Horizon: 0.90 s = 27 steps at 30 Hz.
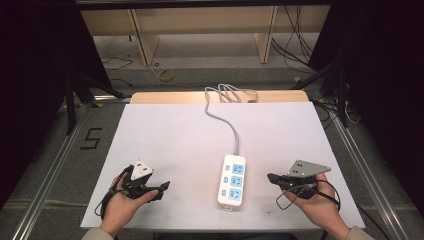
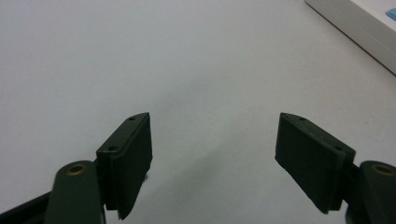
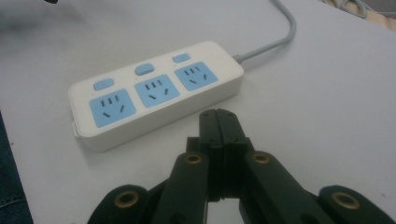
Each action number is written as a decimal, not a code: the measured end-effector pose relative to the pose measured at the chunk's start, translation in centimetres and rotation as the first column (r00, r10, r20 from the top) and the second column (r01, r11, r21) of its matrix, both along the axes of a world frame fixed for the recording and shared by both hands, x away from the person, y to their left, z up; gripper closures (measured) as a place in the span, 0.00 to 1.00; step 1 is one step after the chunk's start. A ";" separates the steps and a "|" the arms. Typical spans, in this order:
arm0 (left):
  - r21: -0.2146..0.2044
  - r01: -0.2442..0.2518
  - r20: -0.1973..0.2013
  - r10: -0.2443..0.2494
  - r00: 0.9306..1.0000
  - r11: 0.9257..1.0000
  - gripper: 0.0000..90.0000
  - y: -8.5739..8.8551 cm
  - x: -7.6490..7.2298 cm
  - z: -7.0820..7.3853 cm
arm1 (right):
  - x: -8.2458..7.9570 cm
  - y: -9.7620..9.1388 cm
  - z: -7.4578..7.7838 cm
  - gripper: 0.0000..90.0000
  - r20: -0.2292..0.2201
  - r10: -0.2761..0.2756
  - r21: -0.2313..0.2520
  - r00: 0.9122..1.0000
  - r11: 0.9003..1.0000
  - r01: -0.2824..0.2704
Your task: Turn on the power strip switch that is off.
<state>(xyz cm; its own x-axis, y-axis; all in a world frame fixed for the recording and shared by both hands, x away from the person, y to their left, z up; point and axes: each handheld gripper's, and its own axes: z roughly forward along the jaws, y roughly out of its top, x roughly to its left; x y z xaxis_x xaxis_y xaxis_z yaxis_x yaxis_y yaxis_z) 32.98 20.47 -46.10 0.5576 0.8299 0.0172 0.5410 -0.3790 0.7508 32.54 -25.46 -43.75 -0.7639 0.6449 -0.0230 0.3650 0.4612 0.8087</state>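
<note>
power strip (image 1: 232, 180) lies flat on the white board (image 1: 170, 140), a little right of the middle and near your edge, between your two hands. it is white, with three blue sockets in one row and three small blue buttons beside them. its grey cable (image 1: 226, 120) leaves the far end, runs away from you over the board and makes some loops at the far edge, on the wooden table top (image 1: 165, 97). all three sockets are free, with no plug in them.

your left gripper (image 1: 159, 189) rests on the board at the left, well apart from the strip, and points to it. in the left gripper view its jaws stand wide open with only the bare board between them, and one corner of the strip (image 2: 369, 28) shows at the top right.

your right gripper (image 1: 271, 177) is near the right side of the strip and points to it, not touching. in the right gripper view its jaws are pressed together with nothing between them, and the strip (image 3: 154, 88) lies just in front of the tips.

between each gripper and the strip the board is bare. behind the table you see a grey floor with loose cables (image 1: 295, 45) and wooden shelf legs (image 1: 142, 40).
</note>
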 end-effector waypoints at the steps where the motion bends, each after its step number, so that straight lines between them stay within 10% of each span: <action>1: 0.000 0.000 0.000 0.000 1.000 1.000 0.30 0.0 0.0 0.0 | 0.0 0.2 0.0 1.00 -0.001 0.001 0.002 1.000 1.000 -0.001; 27: 0.001 0.009 0.000 -0.009 1.000 1.000 0.30 -0.2 0.0 0.0 | 1.1 2.9 0.2 1.00 -0.005 0.058 -0.008 0.998 0.998 -0.058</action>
<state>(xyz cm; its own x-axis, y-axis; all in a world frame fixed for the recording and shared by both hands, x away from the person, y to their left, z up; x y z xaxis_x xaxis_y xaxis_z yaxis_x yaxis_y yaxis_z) 33.01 20.31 -46.07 0.5650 0.8249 0.0179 0.5379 -0.3847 0.7501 33.59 -22.56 -43.57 -0.8000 0.5994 -0.0251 0.3409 0.4886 0.8032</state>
